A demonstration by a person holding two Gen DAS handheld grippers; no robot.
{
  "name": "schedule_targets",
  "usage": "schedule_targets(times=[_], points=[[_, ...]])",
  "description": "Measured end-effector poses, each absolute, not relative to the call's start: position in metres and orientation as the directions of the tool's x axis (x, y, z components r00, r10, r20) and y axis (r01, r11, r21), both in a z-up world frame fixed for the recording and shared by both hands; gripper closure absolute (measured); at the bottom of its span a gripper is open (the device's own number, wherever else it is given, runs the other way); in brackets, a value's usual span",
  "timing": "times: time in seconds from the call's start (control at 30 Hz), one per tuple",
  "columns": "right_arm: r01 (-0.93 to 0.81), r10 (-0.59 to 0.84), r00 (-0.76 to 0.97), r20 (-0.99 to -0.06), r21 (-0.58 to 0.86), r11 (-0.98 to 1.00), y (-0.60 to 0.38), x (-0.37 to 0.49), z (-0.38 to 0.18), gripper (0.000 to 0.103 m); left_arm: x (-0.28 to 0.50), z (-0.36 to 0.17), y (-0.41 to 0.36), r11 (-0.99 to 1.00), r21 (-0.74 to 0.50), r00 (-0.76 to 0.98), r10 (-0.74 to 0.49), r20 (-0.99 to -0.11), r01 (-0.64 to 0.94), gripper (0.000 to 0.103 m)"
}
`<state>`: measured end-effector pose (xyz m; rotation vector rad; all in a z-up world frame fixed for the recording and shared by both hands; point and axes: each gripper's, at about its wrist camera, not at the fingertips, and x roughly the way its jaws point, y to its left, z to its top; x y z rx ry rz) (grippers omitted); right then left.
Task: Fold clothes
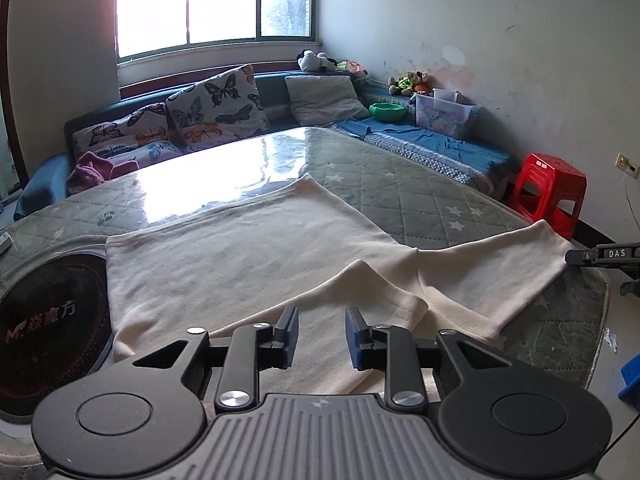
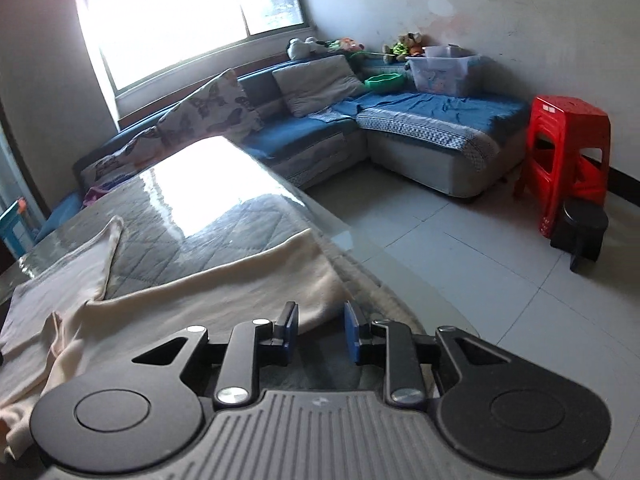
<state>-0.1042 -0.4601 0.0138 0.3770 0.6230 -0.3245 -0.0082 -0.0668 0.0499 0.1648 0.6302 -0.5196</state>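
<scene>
a cream garment lies spread across a quilted grey-green table under a glossy clear cover, in a living room lit by a bright window. at the far left of the left wrist view, a round black induction cooktop sits on the table, its right edge just under the garment's left side. behind the table, butterfly-print cushions lean on a blue corner sofa, with a plain grey pillow, a green bowl and a clear plastic bin further right along it. the left gripper hovers over the near edge of the garment, jaws parted with only cloth lying below the gap and nothing pinched between the blue pads. a fold of fabric rises just ahead of it, and one sleeve stretches right toward the table's rim. a red plastic stool stands by the wall, and the dark tip of another tool juts in at the right edge.

in the right wrist view, the garment runs from the lower left, bunched there, to the sleeve end near the table's edge. the right gripper sits at that sleeve's corner, jaws apart and gripping nothing. beyond lie pale floor tiles, the sofa and stacked red stools.
</scene>
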Motion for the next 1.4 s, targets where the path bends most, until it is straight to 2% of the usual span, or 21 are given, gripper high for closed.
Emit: schedule_targets(times=[0.3, 0.43, 0.5, 0.8, 1.07, 1.4], points=[[0.43, -0.247, 0.758, -0.603, 0.178, 0.885, -0.455, -0.093, 0.011, 0.081, -0.007, 0.049, -0.069, 0.858, -0.004, 0.684, -0.412, -0.601, 0.513, 0.068], [0.434, -0.25, 0.763, -0.596, 0.187, 0.881, -0.458, -0.09, 0.009, 0.096, -0.007, 0.045, -0.07, 0.859, -0.005, 0.68, -0.408, -0.609, 0.512, 0.067], [0.433, -0.231, 0.769, -0.596, 0.22, 0.874, -0.462, -0.091, 0.009, 0.098, -0.007, 0.044, -0.071, 0.857, -0.004, 0.675, -0.41, -0.613, 0.516, 0.067], [0.375, -0.194, 0.834, -0.517, 0.273, 0.886, -0.473, -0.09, 0.048, 0.099, -0.009, 0.04, -0.088, 0.827, 0.012, 0.65, -0.433, -0.624, 0.562, 0.063], [0.271, -0.14, 0.885, -0.444, 0.248, 0.93, -0.462, -0.068, 0.091, 0.099, -0.019, 0.04, -0.114, 0.767, 0.023, 0.609, -0.492, -0.622, 0.642, 0.063], [0.268, -0.137, 0.881, -0.452, 0.24, 0.933, -0.463, -0.052, 0.099, 0.099, -0.031, 0.033, -0.142, 0.698, 0.046, 0.563, -0.536, -0.629, 0.715, 0.063]])
